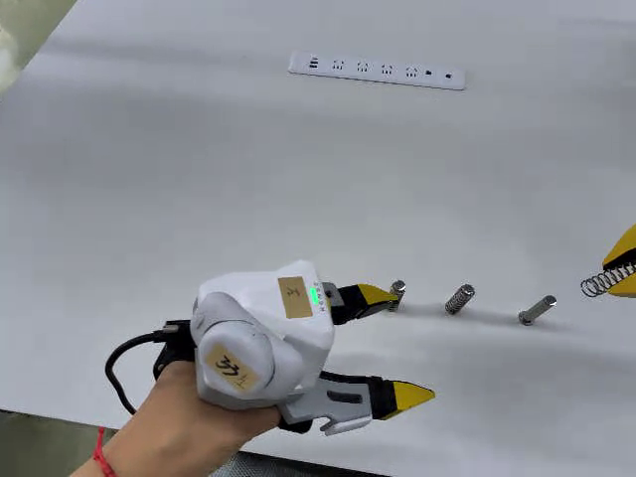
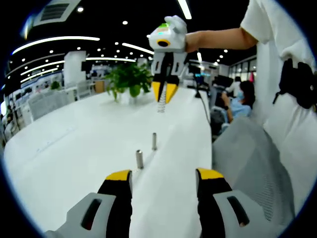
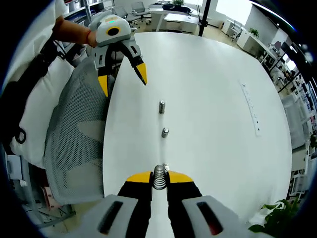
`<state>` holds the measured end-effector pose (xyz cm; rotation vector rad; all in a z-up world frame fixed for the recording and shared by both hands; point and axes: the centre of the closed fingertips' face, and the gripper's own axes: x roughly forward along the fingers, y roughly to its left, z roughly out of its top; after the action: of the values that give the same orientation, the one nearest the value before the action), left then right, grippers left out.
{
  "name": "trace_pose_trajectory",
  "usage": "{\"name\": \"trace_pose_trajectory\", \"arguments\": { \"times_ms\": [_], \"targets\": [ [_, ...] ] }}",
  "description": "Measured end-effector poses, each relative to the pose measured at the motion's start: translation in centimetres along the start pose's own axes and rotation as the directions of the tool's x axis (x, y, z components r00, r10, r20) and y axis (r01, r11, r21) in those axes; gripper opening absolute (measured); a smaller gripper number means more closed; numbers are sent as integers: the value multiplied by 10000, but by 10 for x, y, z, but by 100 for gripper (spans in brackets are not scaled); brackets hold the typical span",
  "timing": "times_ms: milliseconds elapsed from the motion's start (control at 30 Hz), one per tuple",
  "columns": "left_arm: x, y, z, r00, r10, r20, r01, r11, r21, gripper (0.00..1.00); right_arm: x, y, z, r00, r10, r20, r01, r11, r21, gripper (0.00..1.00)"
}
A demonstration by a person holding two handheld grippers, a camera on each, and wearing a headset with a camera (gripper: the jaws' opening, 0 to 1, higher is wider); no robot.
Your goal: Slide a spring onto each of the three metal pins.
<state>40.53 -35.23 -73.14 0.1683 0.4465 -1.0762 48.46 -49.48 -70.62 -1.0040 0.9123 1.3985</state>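
Three short metal pins stand in a row on the white table: a left pin, a middle pin that looks ribbed like a spring, and a bare right pin. My left gripper is open, its upper fingertip just beside the left pin. In the left gripper view two pins stand ahead of its open jaws. My right gripper is shut on a spring, held above the table at the right end of the row.
A white power strip lies at the far side of the table. A grey mesh chair stands at the table's near edge. A cable trails from the left gripper. A potted plant sits on the table's far end.
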Motion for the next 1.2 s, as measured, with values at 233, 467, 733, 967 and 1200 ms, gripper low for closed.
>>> {"name": "trace_pose_trajectory", "arguments": {
  "times_ms": [233, 467, 733, 967, 1200],
  "targets": [
    [-11, 20, -11, 9996, 293, -18, -293, 9992, -279, 60, 19, -12, -8, 9998, -117, -153, 123, 9991, 398, 12],
    [-11, 26, -19, 9996, 271, -103, -276, 9983, -512, 71, 37, -17, -14, 9993, -1, -369, 21, 9984, 565, 12],
    [-7, 27, -24, 9997, 126, -216, -140, 9978, -654, 80, 50, -15, -15, 9984, 146, -538, -110, 9977, 662, 12],
    [-7, 26, -23, 9998, 120, -137, -130, 9973, -721, 81, 56, -10, -13, 9975, 217, -674, -178, 9982, 576, 12],
    [-7, 26, -24, 9999, 95, -101, -103, 9967, -807, 81, 59, -8, -12, 9970, 276, -723, -235, 9981, 564, 12]
  ]
}}
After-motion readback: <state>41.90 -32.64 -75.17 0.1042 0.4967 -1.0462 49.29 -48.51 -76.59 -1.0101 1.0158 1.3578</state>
